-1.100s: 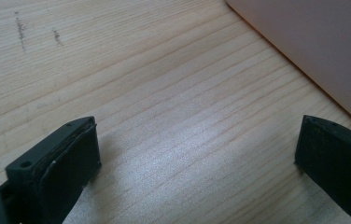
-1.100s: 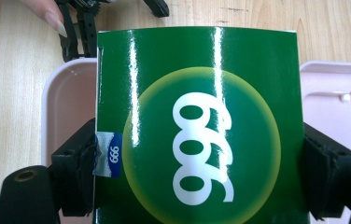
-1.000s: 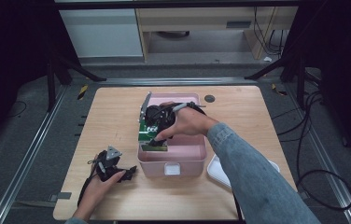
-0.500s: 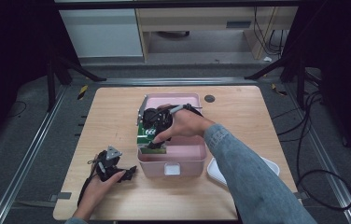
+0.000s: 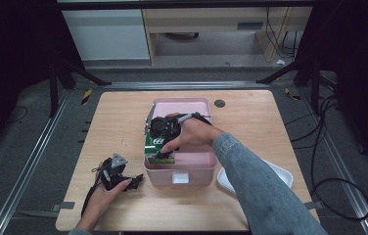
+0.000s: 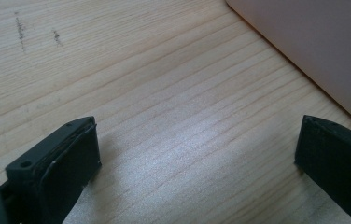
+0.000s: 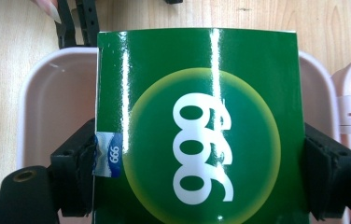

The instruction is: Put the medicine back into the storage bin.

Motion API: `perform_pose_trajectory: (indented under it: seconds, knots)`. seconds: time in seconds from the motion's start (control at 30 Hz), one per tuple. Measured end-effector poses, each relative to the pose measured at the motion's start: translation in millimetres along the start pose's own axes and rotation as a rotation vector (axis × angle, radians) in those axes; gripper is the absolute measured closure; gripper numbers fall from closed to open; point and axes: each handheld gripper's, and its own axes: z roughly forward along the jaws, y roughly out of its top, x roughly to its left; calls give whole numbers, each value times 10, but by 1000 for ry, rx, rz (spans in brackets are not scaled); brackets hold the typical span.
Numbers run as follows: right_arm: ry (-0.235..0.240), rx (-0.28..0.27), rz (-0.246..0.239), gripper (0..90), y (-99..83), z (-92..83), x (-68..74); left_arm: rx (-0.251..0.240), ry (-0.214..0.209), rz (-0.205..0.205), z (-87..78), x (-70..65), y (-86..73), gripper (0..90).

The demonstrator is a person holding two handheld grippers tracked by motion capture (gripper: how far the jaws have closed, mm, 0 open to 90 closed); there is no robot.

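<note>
At frame centre, over the pink box [image 5: 199, 169]: keep right gripper [image 7: 197, 154] jaws clamped on the green carton [image 7: 197, 121], lower level between walls; left gripper [image 5: 119, 177] wide open, empty, on the counter [image 5: 113, 122].

Bin mid-tabletop, box over it
The box [image 5: 158, 147] sits over the bin [image 5: 179, 171] on the tabletop [image 5: 123, 112]; left gripper [image 5: 132, 182] rests left of it, a tray [image 5: 280, 172] right.

A blue denim sleeve [image 5: 265, 186]; each tool [image 6: 197, 154] has black jaws.
</note>
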Motion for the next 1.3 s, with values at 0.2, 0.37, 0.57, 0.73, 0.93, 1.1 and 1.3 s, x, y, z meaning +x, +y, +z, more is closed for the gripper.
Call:
perform_pose_trajectory:
  seconds: [0.2,0.37,0.57,0.73,0.93,1.1,1.3]
  knots:
    - [9,7,0,165,-27,89,1,-3,2,-2,2,-2,-1,0]
    - [14,6,2,164,-59,152,6,-1,0,-1,1,-1,-1,0]
    - [18,8,8,164,-88,230,7,0,-1,0,0,0,0,0]
    - [25,8,13,164,-118,309,7,0,-1,0,0,0,0,0]
    - [21,20,10,163,-140,395,18,0,0,-1,0,-1,0,0]
    - [20,8,24,162,-160,438,18,-3,1,-1,2,-1,-1,0]
    - [17,13,32,162,-200,530,30,-3,1,-1,2,-1,-1,0]
